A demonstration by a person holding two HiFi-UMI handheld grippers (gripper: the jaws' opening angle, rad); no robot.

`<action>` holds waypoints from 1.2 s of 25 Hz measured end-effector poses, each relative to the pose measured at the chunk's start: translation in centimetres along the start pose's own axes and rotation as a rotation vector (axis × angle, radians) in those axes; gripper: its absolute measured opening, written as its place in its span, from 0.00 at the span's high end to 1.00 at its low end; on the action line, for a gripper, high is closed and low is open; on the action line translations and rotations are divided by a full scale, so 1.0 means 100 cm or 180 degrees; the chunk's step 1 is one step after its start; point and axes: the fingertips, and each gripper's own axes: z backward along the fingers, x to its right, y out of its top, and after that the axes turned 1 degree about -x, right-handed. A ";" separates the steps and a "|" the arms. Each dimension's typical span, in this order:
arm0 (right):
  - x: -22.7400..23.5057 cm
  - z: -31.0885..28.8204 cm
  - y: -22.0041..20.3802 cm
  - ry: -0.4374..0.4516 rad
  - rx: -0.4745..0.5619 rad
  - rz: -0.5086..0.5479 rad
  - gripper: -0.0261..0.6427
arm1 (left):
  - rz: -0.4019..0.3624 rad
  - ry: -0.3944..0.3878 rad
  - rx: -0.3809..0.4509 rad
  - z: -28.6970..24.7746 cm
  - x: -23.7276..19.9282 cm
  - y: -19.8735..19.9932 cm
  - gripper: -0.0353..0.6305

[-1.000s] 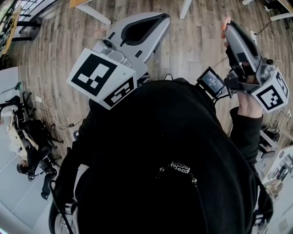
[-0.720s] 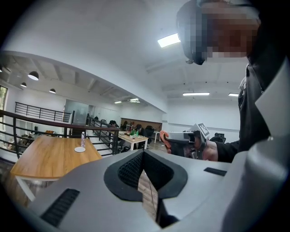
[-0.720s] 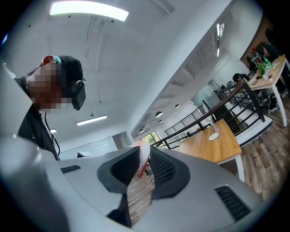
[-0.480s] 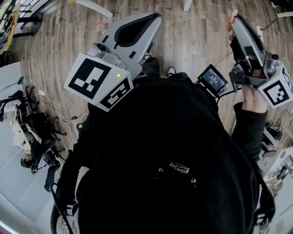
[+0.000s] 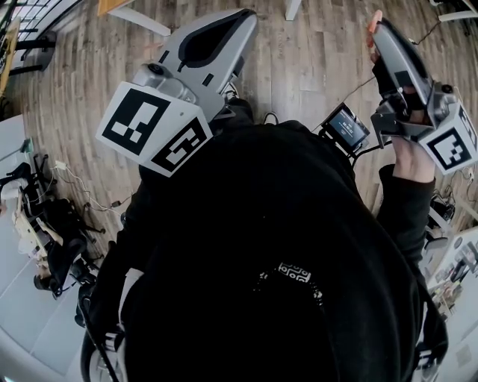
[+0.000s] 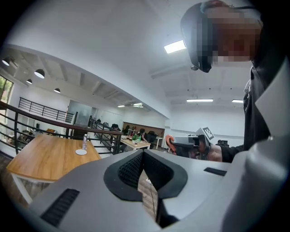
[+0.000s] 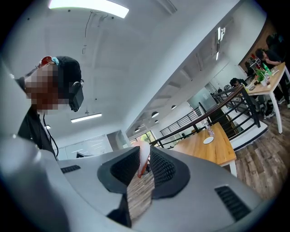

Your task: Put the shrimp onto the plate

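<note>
Head view: left gripper (image 5: 239, 21) and right gripper (image 5: 379, 31) hang over the wood floor (image 5: 314, 67). Over the last second both have drifted slightly outward, and the orange shrimp (image 5: 371, 22) is still at the right tips. Left gripper view: jaws closed tip to tip, empty. Right gripper view: jaws partly closed, pinching the shrimp. A white dish (image 7: 208, 140), possibly the plate, sits well away on a table (image 7: 204, 154), so the carry is likely still under way.

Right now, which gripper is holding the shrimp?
The right gripper: its jaws pinch the orange-and-white shrimp. The left gripper has its jaws together with nothing between them.
</note>
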 end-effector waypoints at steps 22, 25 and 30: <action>0.031 -0.095 0.023 -0.0014 -0.0005 0.0041 0.84 | -0.0116 -0.0333 -0.0009 -0.038 -0.081 0.023 0.94; 0.028 -0.118 0.026 -0.0016 -0.0037 0.0066 0.84 | -0.0109 -0.0357 0.0002 -0.035 -0.099 0.029 0.94; 0.026 -0.147 0.027 -0.0089 -0.0070 0.0050 0.84 | -0.0075 -0.0421 0.0023 -0.032 -0.127 0.037 0.94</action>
